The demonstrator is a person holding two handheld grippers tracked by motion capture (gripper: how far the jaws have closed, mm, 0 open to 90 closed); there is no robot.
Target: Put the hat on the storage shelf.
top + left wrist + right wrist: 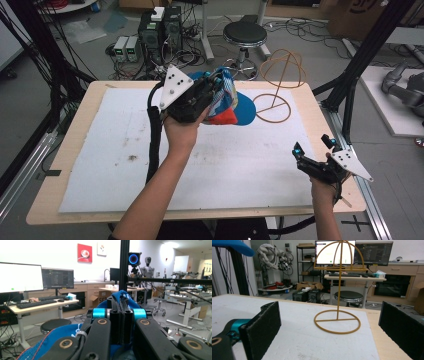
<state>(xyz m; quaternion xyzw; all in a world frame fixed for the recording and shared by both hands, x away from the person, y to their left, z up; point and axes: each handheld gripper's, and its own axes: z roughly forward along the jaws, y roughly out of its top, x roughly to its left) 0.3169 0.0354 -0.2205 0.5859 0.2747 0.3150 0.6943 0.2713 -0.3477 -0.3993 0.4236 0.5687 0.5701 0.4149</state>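
A blue cap (243, 111) with striped and red panels hangs in the air over the back middle of the table. My left gripper (216, 80) is shut on its cloth. In the left gripper view the two jaws (121, 305) are pressed together with blue cap fabric (62, 336) around and below them. A gold wire hat stand (276, 95) stands upright at the back right of the white mat. My right gripper (313, 146) hovers near the table's front right with its jaws wide apart and nothing between them. In the right gripper view the stand (339, 290) rises straight ahead of the right gripper (332, 325), and the cap's brim (232, 246) shows at top left.
A white foam mat (125, 150) covers most of the wooden table (75, 145). Black frame posts (350, 75) rise off the right edge. Behind the table are a stool (245, 34) and floor electronics with cables (155, 35).
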